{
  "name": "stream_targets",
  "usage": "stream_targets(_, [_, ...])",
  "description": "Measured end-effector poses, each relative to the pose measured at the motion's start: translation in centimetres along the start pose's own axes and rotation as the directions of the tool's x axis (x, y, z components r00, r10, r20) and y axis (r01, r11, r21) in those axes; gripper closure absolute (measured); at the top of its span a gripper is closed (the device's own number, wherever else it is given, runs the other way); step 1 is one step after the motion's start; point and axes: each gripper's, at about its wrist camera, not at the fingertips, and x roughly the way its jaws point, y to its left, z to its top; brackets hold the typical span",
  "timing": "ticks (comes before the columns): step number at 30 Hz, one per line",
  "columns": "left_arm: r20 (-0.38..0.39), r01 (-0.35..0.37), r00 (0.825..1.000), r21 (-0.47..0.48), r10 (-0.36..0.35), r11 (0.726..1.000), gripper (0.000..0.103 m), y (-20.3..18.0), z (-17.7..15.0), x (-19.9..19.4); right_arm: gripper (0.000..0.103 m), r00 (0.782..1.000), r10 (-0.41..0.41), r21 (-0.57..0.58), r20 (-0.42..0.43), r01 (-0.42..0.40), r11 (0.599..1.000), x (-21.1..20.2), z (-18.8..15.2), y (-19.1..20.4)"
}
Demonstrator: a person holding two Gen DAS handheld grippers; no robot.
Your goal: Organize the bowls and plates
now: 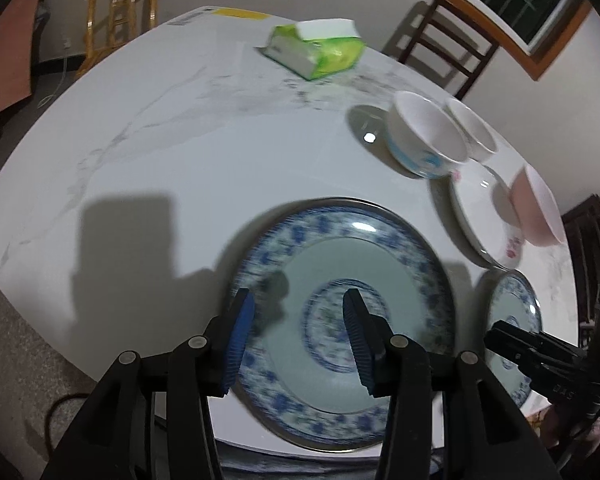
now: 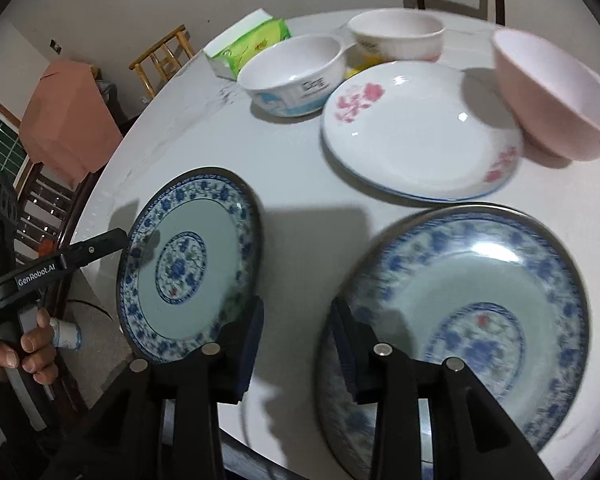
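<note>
A blue-patterned plate (image 1: pixel 352 264) lies at the table's near edge under my left gripper (image 1: pixel 298 320), which is open with one finger outside the rim and one over the centre. It also shows in the right wrist view (image 2: pixel 188 248) with the left gripper at its left edge. A second blue-patterned plate (image 2: pixel 480 312) lies to its right, also visible in the left wrist view (image 1: pixel 514 336). My right gripper (image 2: pixel 296 328) is open over the gap between the two plates. A white plate with pink flowers (image 2: pixel 416 132), a pink bowl (image 2: pixel 556 96) and two white bowls (image 2: pixel 296 76) (image 2: pixel 396 36) stand behind.
The round white marble table (image 1: pixel 160 152) carries a green tissue pack (image 1: pixel 316 50) at the far side. Wooden chairs (image 1: pixel 120 16) stand around the table. A pink covered object (image 2: pixel 64 120) stands by the wall.
</note>
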Motion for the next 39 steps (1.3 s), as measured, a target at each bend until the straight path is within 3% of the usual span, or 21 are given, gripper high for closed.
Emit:
stream_targets(12, [-0.044,0.093,0.995,0.102,-0.088,0.99,0.06,-6.9,-1.4,0.8,0.068,0.993,-0.117,0.002,0.021,0.117,0.993,-4.8,-2.1,-4.8])
stream_targets(21, [-0.078,0.131,0.99,0.155,-0.12,0.979,0.06,-11.1,-2.0,1.8,0.068,0.985,-0.168,0.12,0.033,0.163,0.979,-7.3,-3.6,-9.9])
stream_targets(32, [-0.139,0.205,0.973,0.163,-0.183,0.965,0.06,-14.6,-2.9,3.3,0.068,0.985,-0.167,0.206,0.03,0.157,0.966,-8.1,-4.7,-14.6])
stream_targets(39, [-0.153,0.264,0.959,0.169,-0.239,0.95,0.06,-15.8,-3.8,3.8,0.068,0.992,-0.114,0.219,0.058,0.099,0.971,-8.2,-5.2,-16.4])
